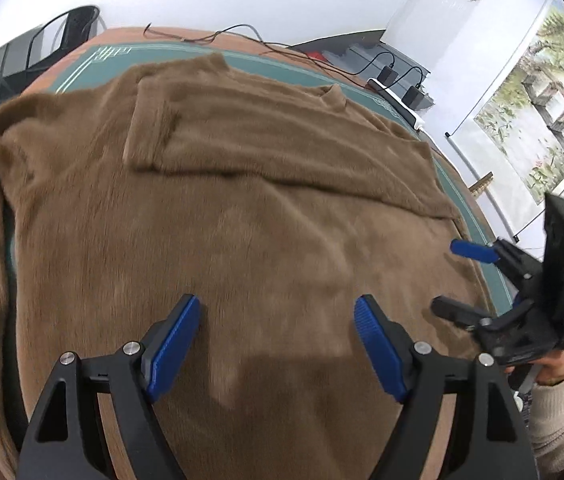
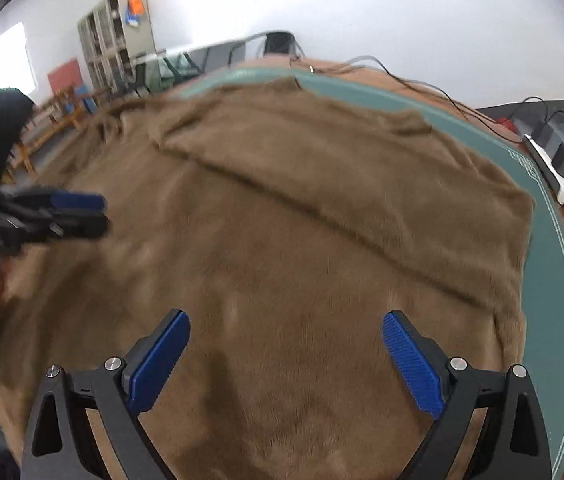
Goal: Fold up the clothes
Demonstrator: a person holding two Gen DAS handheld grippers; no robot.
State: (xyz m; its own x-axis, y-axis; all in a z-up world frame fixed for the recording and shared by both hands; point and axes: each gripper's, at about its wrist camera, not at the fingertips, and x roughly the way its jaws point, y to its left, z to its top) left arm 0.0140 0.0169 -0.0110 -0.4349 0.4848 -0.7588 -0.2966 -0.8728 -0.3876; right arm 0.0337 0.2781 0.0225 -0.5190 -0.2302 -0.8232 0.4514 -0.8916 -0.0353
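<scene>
A brown fuzzy sweater [image 1: 241, 232] lies spread over the table, with one sleeve [image 1: 249, 140] folded across its body. My left gripper [image 1: 277, 302] hovers open over the near part of the sweater, nothing between its blue pads. My right gripper [image 2: 286, 320] is open too, above the same brown cloth [image 2: 282, 240], and holds nothing. In the left wrist view the right gripper [image 1: 452, 280] shows at the sweater's right edge, jaws apart, held by a hand in a cream sleeve. In the right wrist view the left gripper [image 2: 101, 214] appears blurred at the left.
A green mat [image 1: 81, 68] covers the brown table under the sweater. Cables, a white power strip [image 1: 394, 100] and black chargers lie at the far right edge. A black chair [image 1: 69, 28] stands behind the table. A shelf unit [image 2: 117, 28] and wooden chairs stand at the far left.
</scene>
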